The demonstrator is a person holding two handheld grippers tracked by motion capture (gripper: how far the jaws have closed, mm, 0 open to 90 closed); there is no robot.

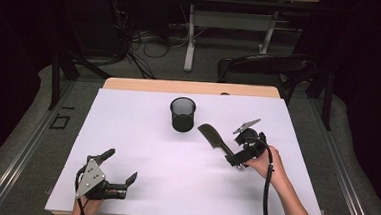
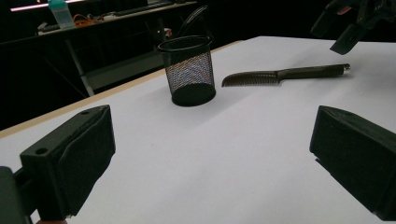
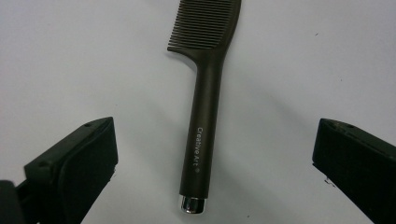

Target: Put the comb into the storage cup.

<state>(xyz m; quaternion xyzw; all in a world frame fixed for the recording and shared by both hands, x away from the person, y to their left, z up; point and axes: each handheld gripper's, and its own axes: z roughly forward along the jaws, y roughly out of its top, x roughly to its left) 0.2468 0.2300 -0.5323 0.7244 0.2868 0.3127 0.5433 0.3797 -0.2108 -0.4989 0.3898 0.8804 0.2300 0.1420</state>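
White table point(image 1: 141, 149): mesh cup point(image 1: 182, 114) empty.

White-topped table point(image 1: 141, 149) with wooden far edge, black mesh cup point(image 1: 182, 114) upright, dark comb point(image 1: 215, 138) flat beside it – apart.

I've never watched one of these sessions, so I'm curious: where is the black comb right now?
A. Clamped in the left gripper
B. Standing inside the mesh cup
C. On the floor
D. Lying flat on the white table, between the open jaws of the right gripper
D: the comb lies flat on the white table, and the right gripper has its jaws spread to either side of the handle without touching it.
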